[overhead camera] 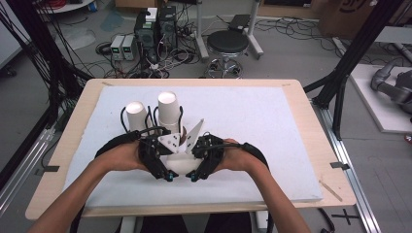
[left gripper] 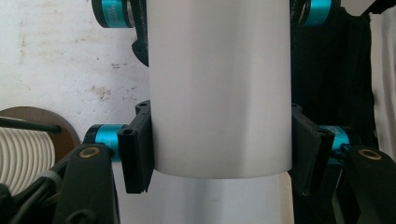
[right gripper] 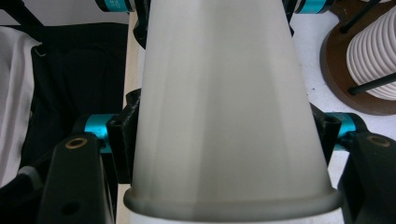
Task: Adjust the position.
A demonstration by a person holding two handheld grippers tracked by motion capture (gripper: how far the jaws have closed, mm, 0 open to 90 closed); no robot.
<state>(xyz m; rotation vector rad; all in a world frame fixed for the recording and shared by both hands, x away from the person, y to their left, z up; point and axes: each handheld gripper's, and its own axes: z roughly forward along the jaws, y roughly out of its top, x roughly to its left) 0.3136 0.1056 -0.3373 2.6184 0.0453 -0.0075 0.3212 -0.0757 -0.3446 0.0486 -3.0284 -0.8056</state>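
From the high view I cannot make out the white cup (overhead camera: 180, 165): both grippers and hands cover most of it. In the left gripper view its top runs off the upper edge (left gripper: 219, 88). In the right gripper view its rim is blurred and cropped (right gripper: 233, 205).

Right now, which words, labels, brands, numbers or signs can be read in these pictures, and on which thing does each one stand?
No text can be read.
The white paper cups held between the grippers are plain, with no print.
The cardboard box on the floor at the top right bears a dark mark, cut off and too blurred to read.
The small grey devices on the floor have front panels too small to read.
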